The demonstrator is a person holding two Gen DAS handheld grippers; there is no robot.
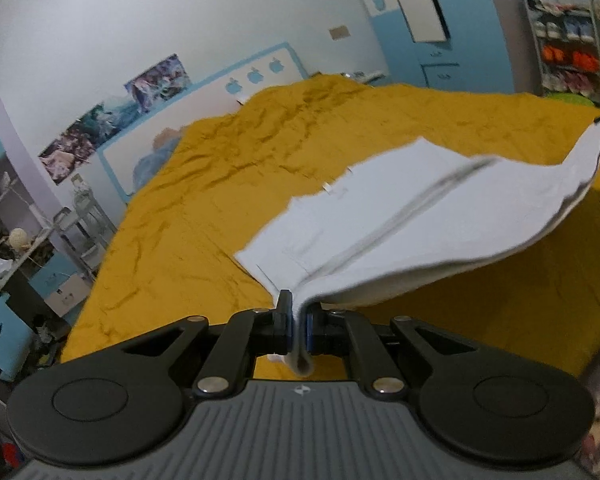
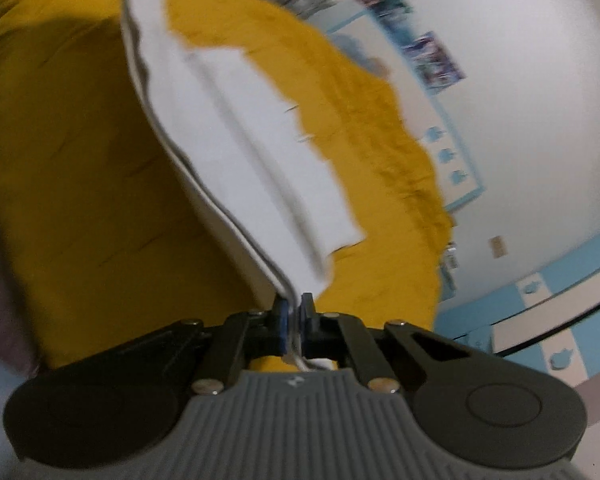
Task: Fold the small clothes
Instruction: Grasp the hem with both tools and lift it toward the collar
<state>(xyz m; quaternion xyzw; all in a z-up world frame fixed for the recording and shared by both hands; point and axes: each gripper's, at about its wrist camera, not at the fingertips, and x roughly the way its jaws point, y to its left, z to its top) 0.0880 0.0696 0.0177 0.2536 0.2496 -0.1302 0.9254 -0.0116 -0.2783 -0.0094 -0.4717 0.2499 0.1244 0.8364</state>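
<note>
White garment [image 1: 400, 220] lifted over the yellow bed [image 1: 204, 208], mid-fold.
We pinch one corner in the left hand-held gripper [image 1: 298, 320] and another in the right hand-held gripper [image 2: 295, 320]; next, we judge, carry the raised edge across and lay it flat.

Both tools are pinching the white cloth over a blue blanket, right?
Not quite: the blanket is yellow, not blue, as the left wrist view shows. Both the left tool and the right tool do pinch the white cloth.
</note>
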